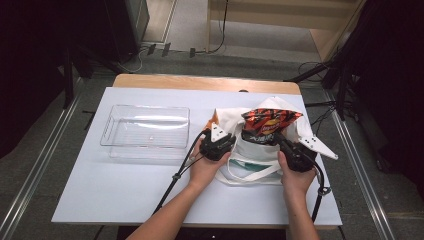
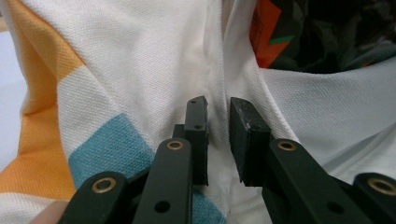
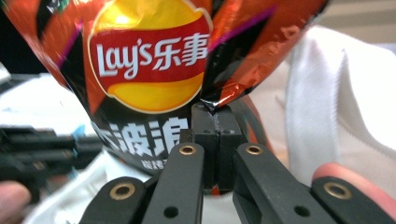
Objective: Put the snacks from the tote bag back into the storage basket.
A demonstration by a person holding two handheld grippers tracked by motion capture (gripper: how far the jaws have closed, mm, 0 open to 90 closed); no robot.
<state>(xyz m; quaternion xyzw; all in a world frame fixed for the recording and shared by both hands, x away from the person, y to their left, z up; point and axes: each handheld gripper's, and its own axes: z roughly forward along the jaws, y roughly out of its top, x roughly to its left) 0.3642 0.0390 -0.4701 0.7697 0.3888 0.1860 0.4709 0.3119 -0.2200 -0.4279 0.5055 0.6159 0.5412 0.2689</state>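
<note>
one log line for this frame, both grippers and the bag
left gripper: shut on tote bag fabric | right gripper: shut on chip bag edge | chip bag partly inside tote | clear tray: empty

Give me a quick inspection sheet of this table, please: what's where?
Surface: white table, wooden far edge.
Job's things: tote bag with chip bag sticking out; empty clear tray to its left.
Clutter: nothing seen.
Grippers: left gripper pinches tote fabric; right gripper shut on chip bag's edge.
Cables: black cable trails from each gripper.
Surroundings: grey floor, dark curtains, floor cables.
</note>
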